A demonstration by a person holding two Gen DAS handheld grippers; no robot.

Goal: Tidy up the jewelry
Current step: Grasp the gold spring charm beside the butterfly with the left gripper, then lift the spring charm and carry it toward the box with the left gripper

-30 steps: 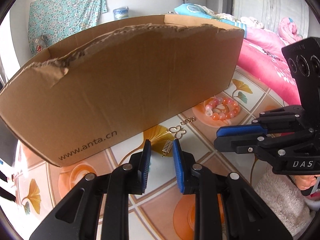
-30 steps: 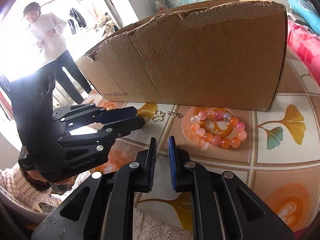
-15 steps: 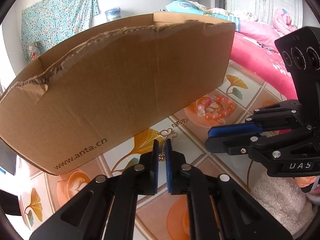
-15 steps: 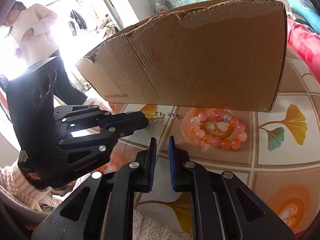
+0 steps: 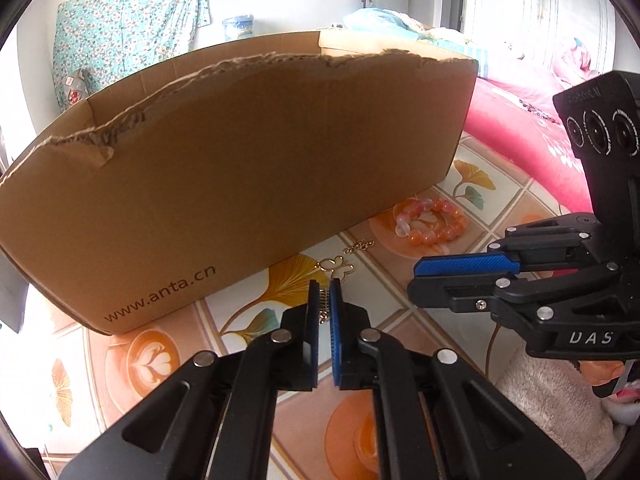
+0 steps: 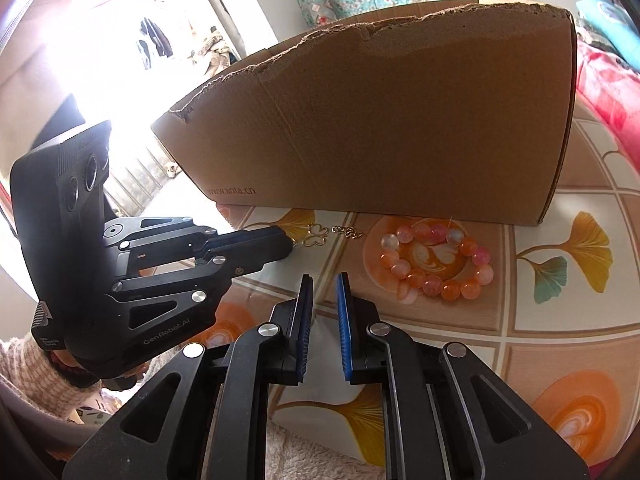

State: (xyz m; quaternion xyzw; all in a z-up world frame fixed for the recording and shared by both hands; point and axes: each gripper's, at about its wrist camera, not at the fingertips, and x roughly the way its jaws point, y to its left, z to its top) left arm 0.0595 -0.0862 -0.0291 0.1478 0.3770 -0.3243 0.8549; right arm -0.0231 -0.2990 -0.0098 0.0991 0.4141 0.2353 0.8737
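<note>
Left hand-held gripper pinching gold butterfly chain, ready for lifting | right hand-held gripper slightly spread, empty | cardboard box close behind

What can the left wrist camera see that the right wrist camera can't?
Only the left wrist view shows the small comb-like charm pinched in the left hand-held gripper, and the box's inside wall. Only the right wrist view shows a bright doorway with hanging clothes. Both show the cardboard box, the bead bracelet, the gold butterfly chain and the right hand-held gripper.
</note>
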